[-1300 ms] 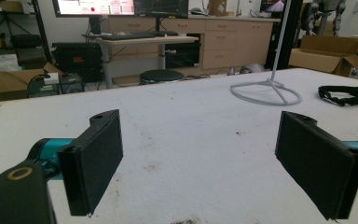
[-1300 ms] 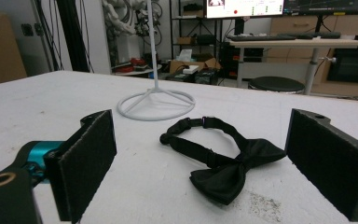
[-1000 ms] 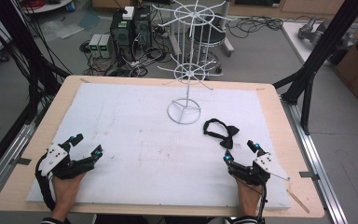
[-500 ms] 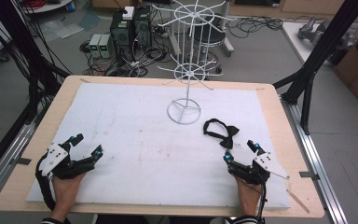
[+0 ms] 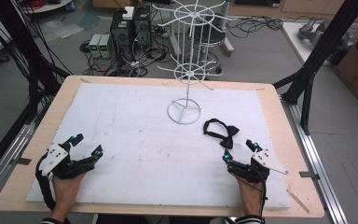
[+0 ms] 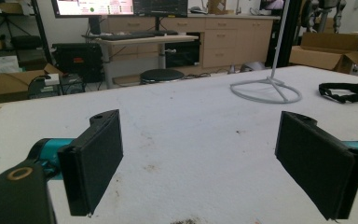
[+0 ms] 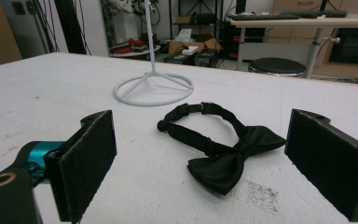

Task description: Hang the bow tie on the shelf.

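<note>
If you grab the bow tie [image 7: 223,149] loosely with your right gripper [image 5: 240,151], whose jaws, like your left gripper's [image 5: 86,144], are wide apart, it could slip out.

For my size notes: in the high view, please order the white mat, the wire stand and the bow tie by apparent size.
1. White mat
2. Wire stand, though its top stands nearer the camera, which enlarges it
3. Bow tie

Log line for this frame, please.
left gripper: open, resting on mat | right gripper: open, aimed at bow tie | bow tie: flat on mat, untouched | white wire stand: upright
</note>
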A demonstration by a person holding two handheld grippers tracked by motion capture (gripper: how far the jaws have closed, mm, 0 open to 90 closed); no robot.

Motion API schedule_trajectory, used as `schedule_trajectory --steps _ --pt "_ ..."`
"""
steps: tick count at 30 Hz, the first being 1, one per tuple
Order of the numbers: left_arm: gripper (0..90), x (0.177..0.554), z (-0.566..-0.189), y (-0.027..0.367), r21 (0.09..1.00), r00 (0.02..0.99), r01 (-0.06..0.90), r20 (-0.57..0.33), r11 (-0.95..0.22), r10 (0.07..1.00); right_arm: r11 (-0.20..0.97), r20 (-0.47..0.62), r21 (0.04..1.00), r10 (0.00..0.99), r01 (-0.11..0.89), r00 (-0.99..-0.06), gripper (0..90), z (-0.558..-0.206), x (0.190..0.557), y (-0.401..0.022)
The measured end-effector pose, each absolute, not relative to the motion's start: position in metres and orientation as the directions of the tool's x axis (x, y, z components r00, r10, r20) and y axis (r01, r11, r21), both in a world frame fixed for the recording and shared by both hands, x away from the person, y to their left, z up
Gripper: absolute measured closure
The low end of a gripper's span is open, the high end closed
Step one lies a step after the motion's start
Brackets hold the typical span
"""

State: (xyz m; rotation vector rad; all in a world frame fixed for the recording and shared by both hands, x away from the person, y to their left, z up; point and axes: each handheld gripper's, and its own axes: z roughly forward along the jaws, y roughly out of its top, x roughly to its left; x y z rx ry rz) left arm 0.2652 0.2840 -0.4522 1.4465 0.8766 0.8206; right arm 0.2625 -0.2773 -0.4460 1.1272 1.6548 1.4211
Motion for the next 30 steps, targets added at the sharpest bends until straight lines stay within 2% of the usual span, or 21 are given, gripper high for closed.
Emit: schedule_trajectory --steps 14,21,30 --pt "15.4 0.265 -0.452 0.284 0.998 0.468 0.052 -0.006 -0.02 0.884 0.095 0.019 0.955 0.925 0.281 -0.378 7.9 -0.409 0.282 -0.279" --pt "15.4 0.266 -0.452 0.284 0.999 0.466 0.052 -0.011 -0.015 0.885 0.153 0.017 0.919 0.906 0.364 -0.423 7.9 -0.4 0.297 -0.274" --pt "15.5 0.266 -0.452 0.285 0.998 0.466 0.054 -0.015 -0.012 0.885 0.135 0.049 0.867 0.934 0.479 -0.353 8.7 -0.393 0.317 -0.277"
